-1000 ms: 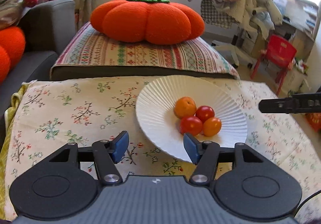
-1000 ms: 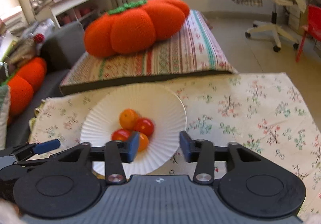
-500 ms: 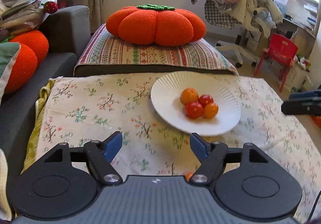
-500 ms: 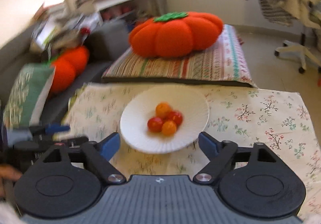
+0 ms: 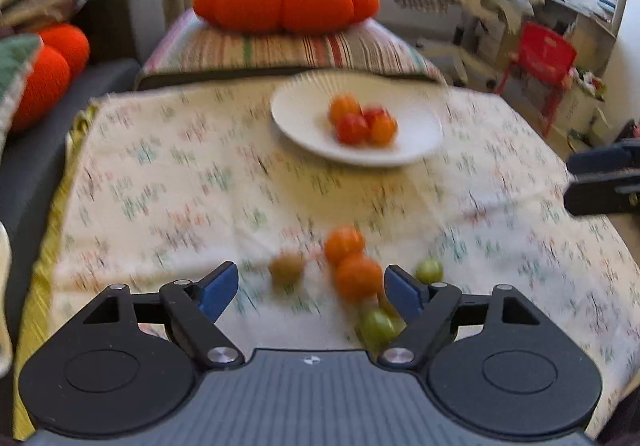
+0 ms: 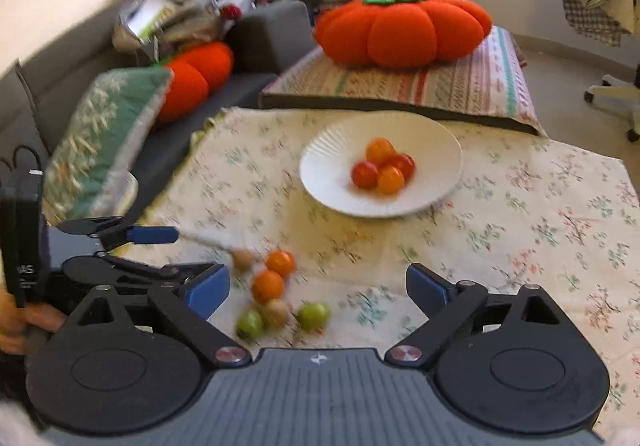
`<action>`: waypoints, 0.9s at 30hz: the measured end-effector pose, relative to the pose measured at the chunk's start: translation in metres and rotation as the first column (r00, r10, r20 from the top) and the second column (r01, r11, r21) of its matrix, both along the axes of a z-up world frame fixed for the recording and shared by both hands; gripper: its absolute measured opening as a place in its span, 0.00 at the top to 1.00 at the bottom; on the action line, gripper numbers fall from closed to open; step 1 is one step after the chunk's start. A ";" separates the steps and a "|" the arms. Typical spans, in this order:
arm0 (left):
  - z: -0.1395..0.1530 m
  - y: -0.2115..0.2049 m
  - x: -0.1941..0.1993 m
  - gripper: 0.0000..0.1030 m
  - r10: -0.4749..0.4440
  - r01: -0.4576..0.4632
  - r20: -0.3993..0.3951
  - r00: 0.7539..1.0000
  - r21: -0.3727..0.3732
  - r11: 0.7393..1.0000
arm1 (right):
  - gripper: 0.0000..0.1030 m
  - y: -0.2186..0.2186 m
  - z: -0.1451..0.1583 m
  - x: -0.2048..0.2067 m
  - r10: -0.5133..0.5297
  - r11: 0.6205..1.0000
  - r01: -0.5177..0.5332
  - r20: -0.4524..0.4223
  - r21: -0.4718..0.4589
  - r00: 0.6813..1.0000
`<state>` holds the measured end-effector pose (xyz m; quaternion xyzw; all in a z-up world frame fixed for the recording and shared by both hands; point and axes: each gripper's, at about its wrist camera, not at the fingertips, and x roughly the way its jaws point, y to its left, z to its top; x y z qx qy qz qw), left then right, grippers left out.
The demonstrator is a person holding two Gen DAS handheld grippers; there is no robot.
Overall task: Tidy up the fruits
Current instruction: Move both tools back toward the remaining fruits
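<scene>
Loose fruits [image 5: 352, 266] lie just ahead of the left gripper [image 5: 312, 288], bunched toward its right finger — an orange one [image 5: 358, 276] almost between the tips, a green one [image 5: 376, 324] low by that finger. Left is nearer. Its jaws have just been opening, now wide, gripping nothing. Right gripper [image 6: 318, 288] — jaws also just opened, very wide, empty; the cluster sits toward its left finger. Plate [image 6: 328, 182] with four fruits lies farther ahead.

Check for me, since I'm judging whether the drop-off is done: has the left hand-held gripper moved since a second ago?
Yes. The left hand-held gripper has backed away from the plate, now farther up its view.
</scene>
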<state>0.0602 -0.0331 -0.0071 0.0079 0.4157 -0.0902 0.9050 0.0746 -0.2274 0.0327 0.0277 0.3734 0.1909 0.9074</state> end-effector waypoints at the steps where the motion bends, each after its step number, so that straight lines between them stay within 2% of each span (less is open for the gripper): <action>1: -0.003 0.000 -0.002 0.33 -0.004 0.003 -0.011 1.000 -0.008 1.000 | 0.08 0.000 -0.002 -0.001 -0.003 1.000 0.002 0.012 0.006 1.000; 3: -0.006 -0.003 -0.006 0.33 -0.012 0.012 -0.011 1.000 0.004 1.000 | 0.04 -0.001 -0.006 -0.004 -0.009 1.000 0.008 0.032 0.014 0.999; 6: -0.012 -0.014 -0.012 0.33 -0.040 0.040 -0.003 0.999 0.049 0.998 | 0.03 0.001 -0.013 -0.009 -0.025 1.000 0.026 0.058 -0.005 0.998; 11: -0.025 -0.031 -0.019 0.33 -0.106 0.107 -0.021 0.994 0.065 0.992 | 0.04 0.004 -0.017 -0.017 -0.012 1.000 0.013 0.045 -0.022 0.999; 16: -0.039 -0.042 -0.020 0.33 -0.123 0.125 -0.037 0.992 0.060 0.990 | 0.11 0.010 -0.023 -0.016 0.055 0.999 -0.055 -0.011 0.002 0.998; 21: -0.047 -0.045 -0.017 0.34 -0.086 0.086 -0.006 0.996 0.107 0.991 | 0.27 0.014 -0.030 -0.015 0.068 0.997 -0.070 -0.053 -0.027 0.996; 24: -0.049 -0.044 -0.014 0.55 -0.083 0.084 -0.013 0.996 0.085 0.993 | 0.30 0.014 -0.034 -0.013 0.055 0.998 -0.058 -0.069 -0.037 0.996; 26: -0.052 -0.044 -0.011 0.85 -0.093 0.095 -0.031 0.995 0.067 0.993 | 0.32 0.016 -0.037 -0.011 0.057 0.997 -0.060 -0.076 -0.042 0.995; 27: -0.053 -0.043 -0.010 0.90 -0.098 0.100 -0.047 0.994 0.057 0.993 | 0.32 0.017 -0.038 -0.011 0.058 0.997 -0.062 -0.080 -0.049 0.995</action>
